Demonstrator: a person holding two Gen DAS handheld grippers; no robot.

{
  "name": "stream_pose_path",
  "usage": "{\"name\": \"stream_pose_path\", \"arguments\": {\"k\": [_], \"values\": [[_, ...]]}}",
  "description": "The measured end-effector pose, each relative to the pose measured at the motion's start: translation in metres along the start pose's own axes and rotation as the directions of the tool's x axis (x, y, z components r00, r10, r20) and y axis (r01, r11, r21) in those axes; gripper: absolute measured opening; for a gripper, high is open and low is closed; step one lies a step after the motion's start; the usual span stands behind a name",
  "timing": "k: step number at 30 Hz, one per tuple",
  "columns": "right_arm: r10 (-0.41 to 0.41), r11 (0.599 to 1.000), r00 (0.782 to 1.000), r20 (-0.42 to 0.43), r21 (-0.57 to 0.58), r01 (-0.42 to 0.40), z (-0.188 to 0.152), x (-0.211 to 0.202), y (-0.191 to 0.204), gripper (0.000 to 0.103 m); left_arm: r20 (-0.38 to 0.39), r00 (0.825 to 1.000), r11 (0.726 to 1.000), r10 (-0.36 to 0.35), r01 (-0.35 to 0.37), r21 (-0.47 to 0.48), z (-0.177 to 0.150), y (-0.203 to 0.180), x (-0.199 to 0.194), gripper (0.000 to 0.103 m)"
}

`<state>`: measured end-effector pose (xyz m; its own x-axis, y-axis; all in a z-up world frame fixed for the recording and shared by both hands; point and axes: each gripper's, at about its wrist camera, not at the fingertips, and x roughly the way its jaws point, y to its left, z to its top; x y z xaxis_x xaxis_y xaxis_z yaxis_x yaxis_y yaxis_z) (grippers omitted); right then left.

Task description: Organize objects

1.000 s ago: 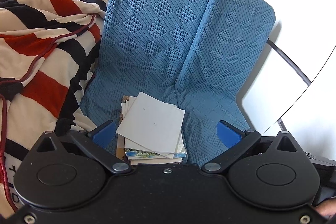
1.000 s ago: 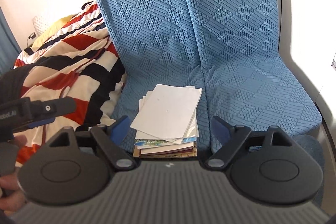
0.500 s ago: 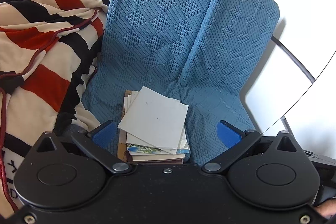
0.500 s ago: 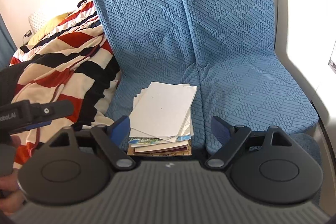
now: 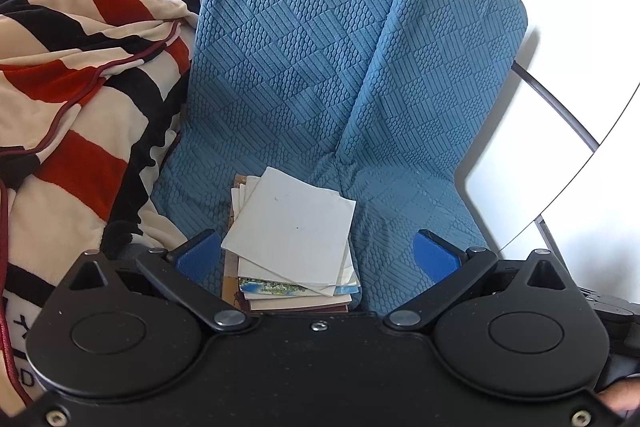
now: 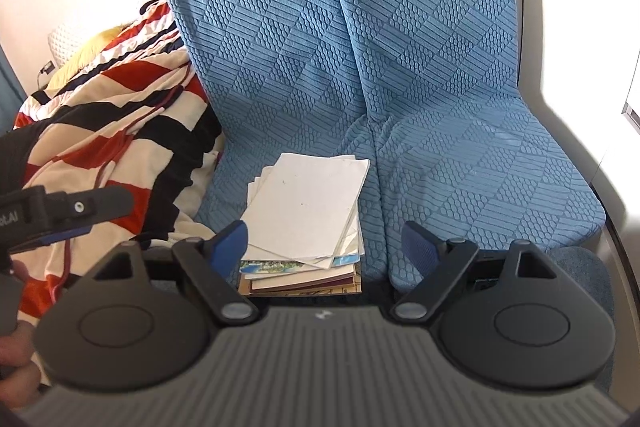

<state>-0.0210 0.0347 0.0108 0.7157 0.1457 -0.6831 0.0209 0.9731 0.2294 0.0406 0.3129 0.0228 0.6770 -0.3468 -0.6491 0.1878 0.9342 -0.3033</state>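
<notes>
Blue quilted seat (image 6: 460, 167) is carrying a loose stack of papers and booklets (image 6: 304, 219) at its near left; both the left gripper (image 5: 316, 259) and right gripper (image 6: 324, 247) are hovering wide open, holding nothing. Top sheets are looking light, floppy and slippery, so I'm judging the stiffer lower booklets' near edge the safer grip, though that edge is partly hidden.

The chair cover (image 6: 400, 75) was blue, quilted in checks. The blanket (image 5: 80, 99) was striped cream, red and black. The top sheet (image 6: 308, 207) was white, over a possibly illustrated cover.
</notes>
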Motion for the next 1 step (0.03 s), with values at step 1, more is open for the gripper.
{"name": "stream_pose_path", "arguments": {"k": [1], "values": [[0.001,1.000,1.000,-0.002,0.000,-0.001,-0.0003,0.0002,0.0001,0.085,-0.001,1.000,1.000,0.001,-0.001,0.001,-0.0002,-0.0002,0.0003,0.103]]}}
